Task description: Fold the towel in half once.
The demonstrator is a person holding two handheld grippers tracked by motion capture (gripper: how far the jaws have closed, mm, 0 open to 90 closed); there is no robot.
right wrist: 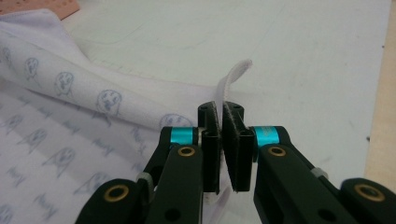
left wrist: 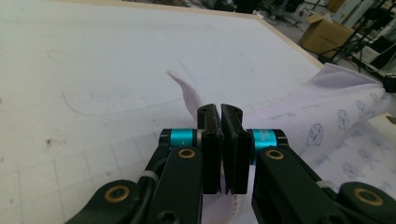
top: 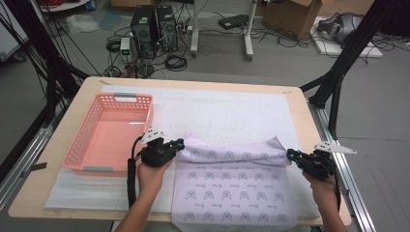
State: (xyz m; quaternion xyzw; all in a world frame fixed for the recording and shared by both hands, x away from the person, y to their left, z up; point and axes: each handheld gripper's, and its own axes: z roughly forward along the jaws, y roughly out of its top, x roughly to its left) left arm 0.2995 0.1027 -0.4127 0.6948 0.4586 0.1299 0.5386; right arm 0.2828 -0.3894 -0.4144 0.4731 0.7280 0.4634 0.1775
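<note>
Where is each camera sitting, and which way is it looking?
High view: sits above the person's side of the table, looking forward and down; both forearms, the left tongs and the right tongs show.
Left gripper view: rides on the left tongs, looking along their shut jaws at the cloth pinched between them.
Right gripper view: rides on the right tongs, looking along their shut jaws, which pinch the cloth's edge.
Shared: all three views show the printed cloth; the high and right gripper views show the pink basket.

Pale lilac cloth (top: 232,186) with a repeating small blue face print lies spread on the near half of the table, its far edge lifted off the surface at both corners into a sagging ridge, near edge hanging over the table's front.
</note>
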